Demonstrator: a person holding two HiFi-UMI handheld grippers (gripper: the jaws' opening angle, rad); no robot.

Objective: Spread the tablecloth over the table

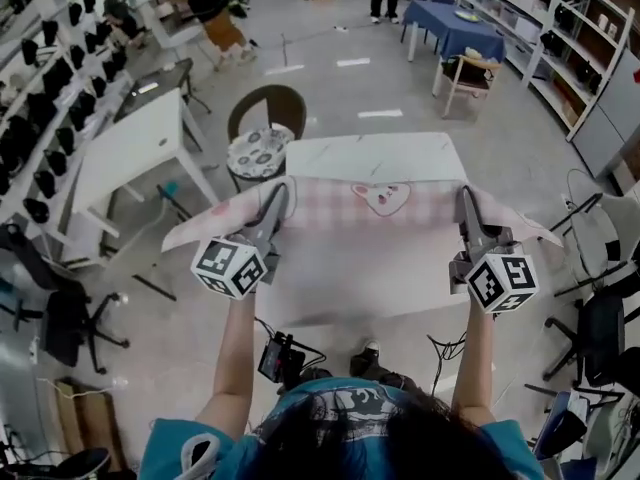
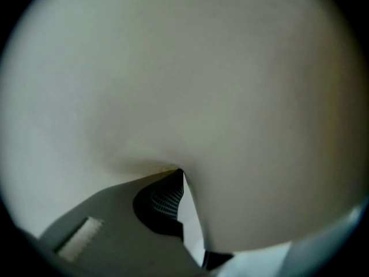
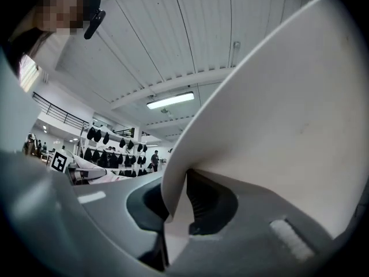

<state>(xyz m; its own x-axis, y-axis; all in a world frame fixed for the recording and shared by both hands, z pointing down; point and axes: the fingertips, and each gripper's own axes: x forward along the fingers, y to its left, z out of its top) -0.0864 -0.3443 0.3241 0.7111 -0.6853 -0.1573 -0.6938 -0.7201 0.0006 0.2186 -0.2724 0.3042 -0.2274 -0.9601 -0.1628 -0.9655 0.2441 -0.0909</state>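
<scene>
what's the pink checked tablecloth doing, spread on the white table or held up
Held up: the pink checked tablecloth stretches between left gripper and right gripper, both clamped on it, above the white table.

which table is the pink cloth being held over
The white table directly ahead, right under the pink tablecloth. The left table stands off to the side; the blue-covered table is far back.

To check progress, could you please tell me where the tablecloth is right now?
In the head view, the tablecloth hangs mid-frame, stretched between the left gripper and right gripper, over the table.
</scene>
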